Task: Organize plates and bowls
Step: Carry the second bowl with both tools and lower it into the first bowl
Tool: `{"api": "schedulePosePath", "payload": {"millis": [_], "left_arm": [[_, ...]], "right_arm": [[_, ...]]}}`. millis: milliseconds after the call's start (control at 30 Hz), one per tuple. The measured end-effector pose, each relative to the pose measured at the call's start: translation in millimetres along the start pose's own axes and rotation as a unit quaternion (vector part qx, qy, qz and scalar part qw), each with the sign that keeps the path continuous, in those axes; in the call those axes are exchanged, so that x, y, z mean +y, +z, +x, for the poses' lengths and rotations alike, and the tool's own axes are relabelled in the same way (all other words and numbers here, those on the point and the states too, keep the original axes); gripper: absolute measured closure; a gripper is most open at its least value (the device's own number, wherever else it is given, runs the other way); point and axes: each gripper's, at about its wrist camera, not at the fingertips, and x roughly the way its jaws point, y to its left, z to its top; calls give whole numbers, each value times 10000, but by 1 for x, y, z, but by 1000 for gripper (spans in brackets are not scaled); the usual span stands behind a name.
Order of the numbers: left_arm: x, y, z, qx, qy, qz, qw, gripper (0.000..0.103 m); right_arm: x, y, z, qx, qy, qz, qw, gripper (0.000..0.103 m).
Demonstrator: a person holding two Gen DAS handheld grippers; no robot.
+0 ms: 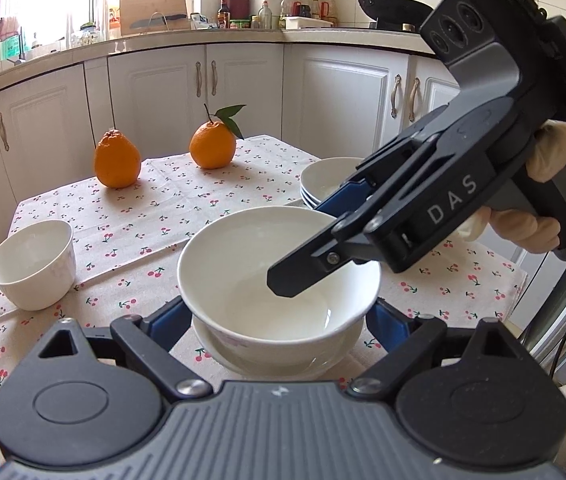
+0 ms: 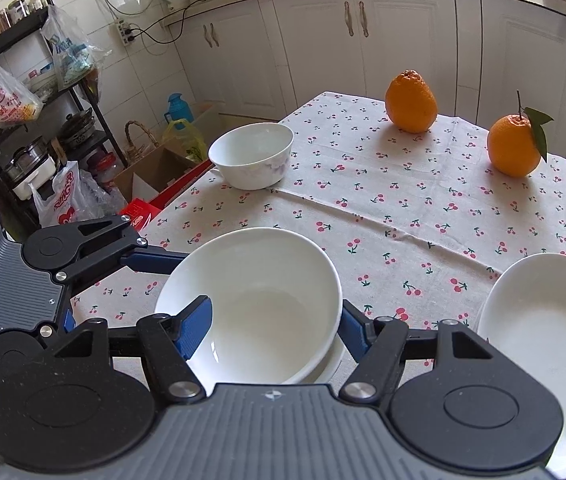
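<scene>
A wide white bowl [image 1: 243, 248] [image 2: 267, 272] sits nested in a second white dish [image 1: 219, 354] near the table's front. My left gripper [image 1: 279, 320] straddles the bowl low down. Its blue fingers [image 1: 171, 320] lie against both sides, so it is shut on the bowl. My right gripper [image 2: 273, 330] [image 1: 311, 240] comes in from the right. One finger [image 2: 195, 328] is inside the bowl and the other is outside, shut on the bowl's wall. A small deep white bowl [image 1: 31, 264] [image 2: 251, 156] stands alone at the table's left edge. A stack of white plates [image 1: 315, 184] [image 2: 543, 320] lies to the right.
Two oranges [image 1: 117, 160] [image 1: 213, 146] stand at the far side of the cherry-print tablecloth [image 1: 155, 232]. White kitchen cabinets [image 1: 163, 96] run behind the table. A cluttered shelf with bags [image 2: 23, 100] and boxes on the floor [image 2: 151, 176] lie off the table's left side.
</scene>
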Motion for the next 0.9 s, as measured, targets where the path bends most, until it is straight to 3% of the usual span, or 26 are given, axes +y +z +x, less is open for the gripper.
{"api": "schedulePosePath", "payload": {"millis": [900], "left_arm": [[6, -7, 10, 111, -61, -142, 9998, 9]], "right_arm": [[2, -3, 10, 103, -115, -122, 9998, 29]]}}
